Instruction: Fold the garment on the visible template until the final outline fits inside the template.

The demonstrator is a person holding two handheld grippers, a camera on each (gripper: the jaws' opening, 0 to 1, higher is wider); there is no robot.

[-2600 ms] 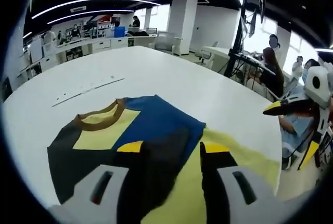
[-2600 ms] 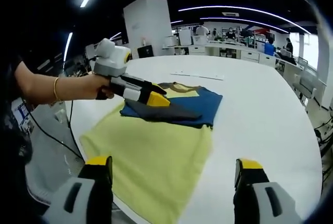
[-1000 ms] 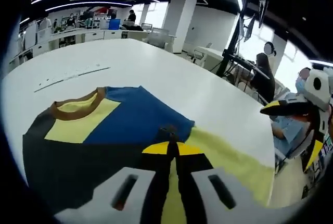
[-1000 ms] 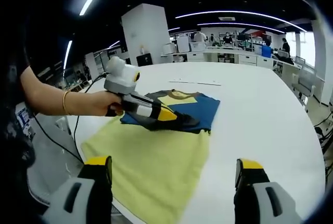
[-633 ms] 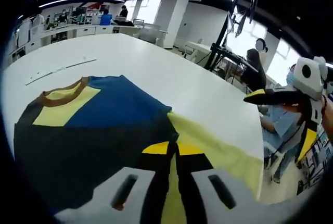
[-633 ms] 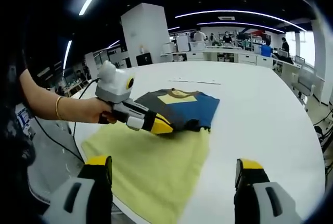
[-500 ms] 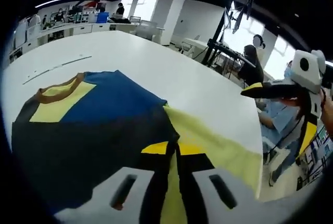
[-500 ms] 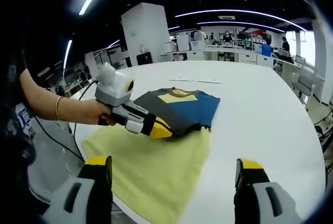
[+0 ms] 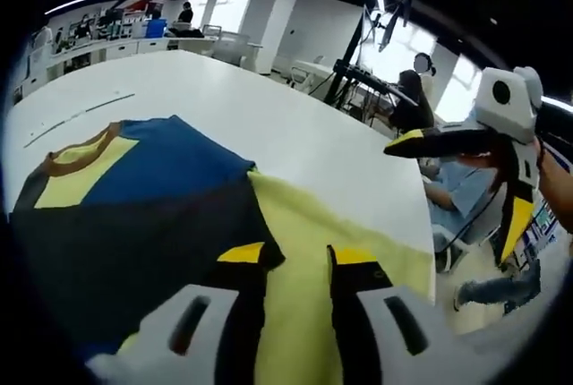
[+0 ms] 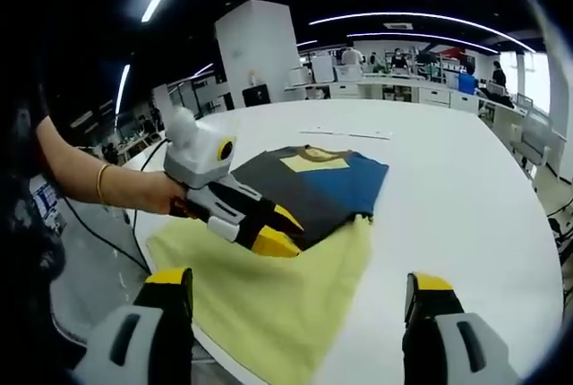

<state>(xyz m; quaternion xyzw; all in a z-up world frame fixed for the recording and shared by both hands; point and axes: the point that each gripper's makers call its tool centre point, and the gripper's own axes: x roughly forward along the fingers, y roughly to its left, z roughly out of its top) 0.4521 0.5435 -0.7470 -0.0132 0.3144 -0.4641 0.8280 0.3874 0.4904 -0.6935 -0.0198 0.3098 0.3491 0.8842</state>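
— Garment [image 10: 309, 190] location? It lay folded on the yellow template [image 10: 269, 291], on the white table [image 10: 466, 197].

— And the left gripper [image 10: 273, 229]? Jaws slightly parted at the dark hem, perhaps just touching it; nothing clamped.

— Right gripper [image 10: 300, 300]? Jaws wide apart, empty, above the template's near edge.

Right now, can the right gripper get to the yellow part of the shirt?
Probably yes. The right gripper hangs open above the yellow part of the garment, with nothing between them. The left gripper rests farther up, at the dark fold's edge.
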